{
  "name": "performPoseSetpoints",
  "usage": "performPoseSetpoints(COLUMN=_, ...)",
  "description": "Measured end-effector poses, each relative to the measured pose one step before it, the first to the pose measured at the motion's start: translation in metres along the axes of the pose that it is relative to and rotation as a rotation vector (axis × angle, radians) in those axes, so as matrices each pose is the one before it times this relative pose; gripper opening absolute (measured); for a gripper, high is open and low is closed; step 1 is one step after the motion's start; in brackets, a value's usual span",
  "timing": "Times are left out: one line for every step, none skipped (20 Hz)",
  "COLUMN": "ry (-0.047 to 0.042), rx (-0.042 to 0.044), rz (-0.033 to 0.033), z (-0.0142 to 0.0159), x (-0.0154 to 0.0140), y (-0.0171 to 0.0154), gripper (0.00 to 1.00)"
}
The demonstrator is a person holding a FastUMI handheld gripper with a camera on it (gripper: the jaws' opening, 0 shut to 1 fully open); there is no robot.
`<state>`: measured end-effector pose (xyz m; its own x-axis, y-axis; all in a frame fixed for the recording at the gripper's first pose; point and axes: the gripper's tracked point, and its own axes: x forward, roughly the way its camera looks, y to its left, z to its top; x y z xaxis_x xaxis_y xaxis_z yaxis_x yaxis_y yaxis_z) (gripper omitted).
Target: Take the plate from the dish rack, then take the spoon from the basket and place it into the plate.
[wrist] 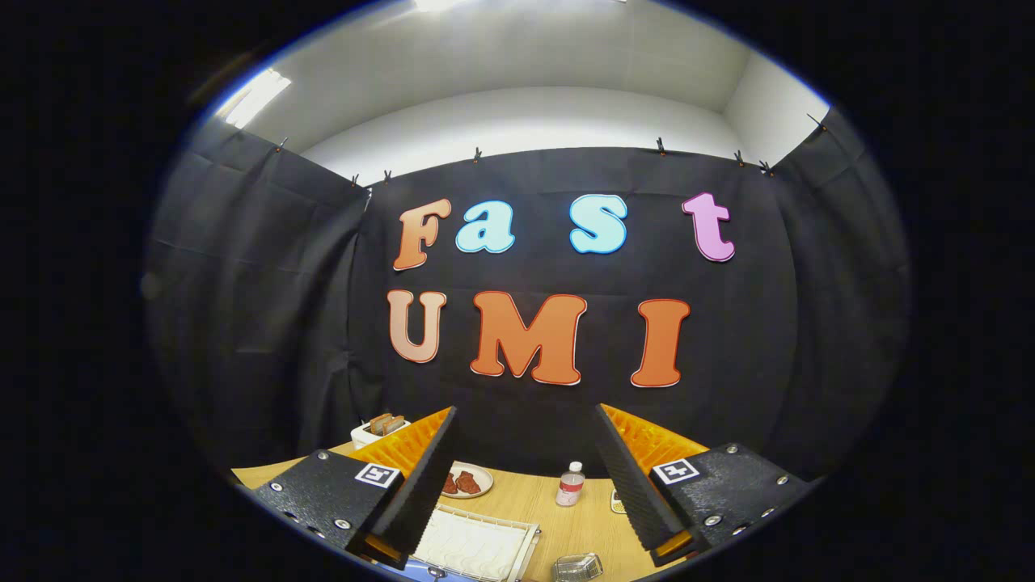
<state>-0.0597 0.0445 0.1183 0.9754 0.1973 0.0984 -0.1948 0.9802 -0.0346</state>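
Below, the white dish rack (483, 543) lies on the wooden table (534, 497) between the spread, empty fingers of the gripper (525, 477), its plate hidden, so any approach should, I judge, tip downward first, avoiding the small bottle (570, 485) beyond.

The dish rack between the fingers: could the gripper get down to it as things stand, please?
Probably yes. The gripper is open and holds nothing, and the dish rack lies on the table just ahead, between the fingers, with nothing over it.
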Motion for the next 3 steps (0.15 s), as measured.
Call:
performPoseSetpoints(ry=-0.00765, rx=-0.00653, rz=-0.00442, z=0.00276, x=0.00014, y=-0.00113, gripper=0.98)
performPoseSetpoints(ry=-0.00544, rx=-0.00518, rz=-0.00578, z=0.00159, x=-0.00002, y=-0.00009, gripper=0.98)
performPoseSetpoints(ry=-0.00482, rx=-0.0028, rz=-0.00149, z=0.00054, x=-0.00006, y=-0.00005, gripper=0.98)
